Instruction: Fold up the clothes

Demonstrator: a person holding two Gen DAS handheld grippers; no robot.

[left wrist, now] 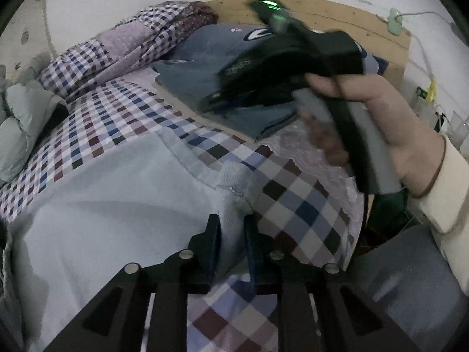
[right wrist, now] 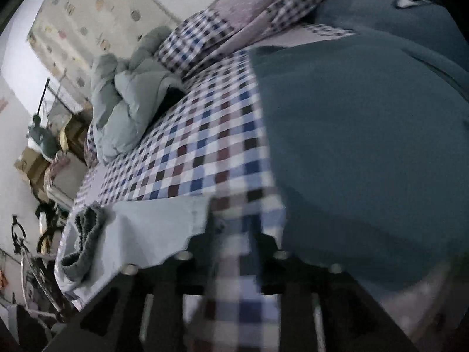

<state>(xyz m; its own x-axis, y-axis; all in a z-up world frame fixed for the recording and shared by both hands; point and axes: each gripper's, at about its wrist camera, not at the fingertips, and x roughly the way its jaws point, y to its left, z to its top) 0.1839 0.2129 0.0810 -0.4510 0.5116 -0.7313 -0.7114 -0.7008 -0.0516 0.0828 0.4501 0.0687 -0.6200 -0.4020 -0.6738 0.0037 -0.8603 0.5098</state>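
Observation:
A pale blue garment (left wrist: 96,205) lies spread on the checked bed sheet (left wrist: 123,117). My left gripper (left wrist: 231,234) is shut on a raised fold at its edge, low in the left wrist view. A folded blue-grey garment (left wrist: 243,117) rests farther back. A hand (left wrist: 390,123) holds my right gripper (left wrist: 217,88) over it, blurred. In the right wrist view, my right gripper (right wrist: 234,234) is open, with only the sheet (right wrist: 205,135) showing between its fingers. The folded garment (right wrist: 366,146) fills the right, and the pale garment (right wrist: 152,220) with its ribbed collar (right wrist: 85,234) lies to the left.
A grey-green padded jacket (left wrist: 23,123) (right wrist: 126,111) is bunched at the bed's far left. A rolled checked duvet (left wrist: 132,47) and a blue pillow (left wrist: 211,41) lie against the wooden headboard (left wrist: 322,8). Boxes and clutter (right wrist: 38,161) stand beside the bed.

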